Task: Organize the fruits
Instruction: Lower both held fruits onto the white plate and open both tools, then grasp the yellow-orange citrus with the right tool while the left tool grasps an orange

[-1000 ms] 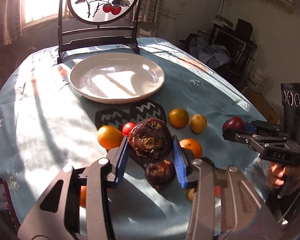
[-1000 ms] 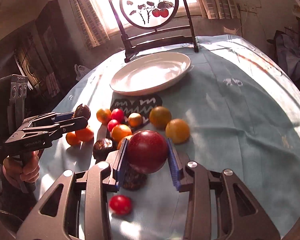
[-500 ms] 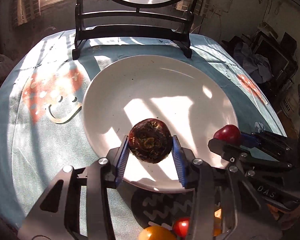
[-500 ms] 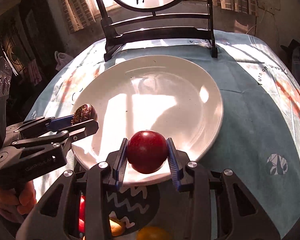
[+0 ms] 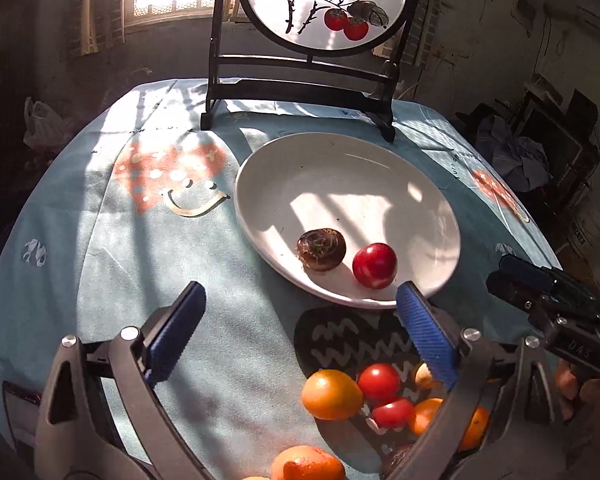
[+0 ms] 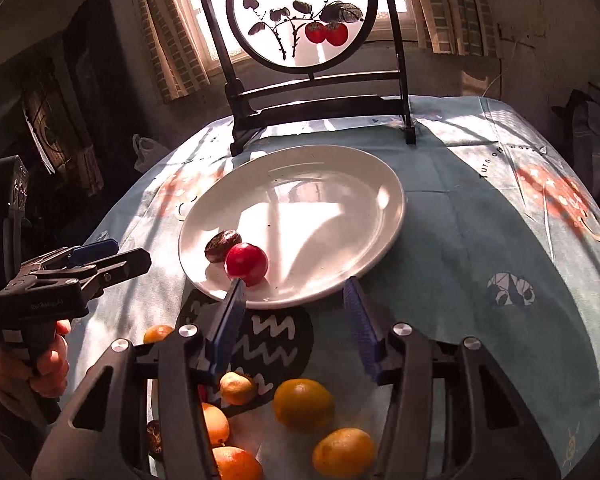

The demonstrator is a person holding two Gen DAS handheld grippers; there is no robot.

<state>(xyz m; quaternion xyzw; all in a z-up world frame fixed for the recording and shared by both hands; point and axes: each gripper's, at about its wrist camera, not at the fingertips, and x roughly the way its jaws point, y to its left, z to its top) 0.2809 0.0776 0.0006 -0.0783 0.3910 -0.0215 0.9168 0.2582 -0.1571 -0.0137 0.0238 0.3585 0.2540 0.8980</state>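
Standing wide apart and empty now, left tongs point(image 5: 300, 328), with jaws having just been opening and nothing between them; likewise standing parted and empty, right tongs point(image 6: 292, 320), jaws also just been opening. Lying released on the near side of the white plate point(image 5: 380, 160): a brown wrinkled fruit point(image 5: 321, 249) and a red plum-like fruit point(image 5: 375, 265), just beside each other, both gripped half a second ago. Hovering behind the plate's near rim, both pairs of tongs, clear of the two fruits. Judging from that, two pieces delivered and the next pick likely coming from the pile. Waiting on the blue-clothed bench point(image 5: 100, 240), closer to the cameras than the plate: oranges point(image 6: 304, 403), cherry tomatoes point(image 5: 379, 378) and a small yellow citrus point(image 6: 237, 388), partly over a dark zigzag patch point(image 6: 276, 340). Being cut off by the tong arms and frame edge, several of those fruits, so count uncertain; a dark fruit point(image 6: 154, 442) low in the right view staying hard to identify. Standing behind the plate, a round painted screen point(image 6: 302, 16).
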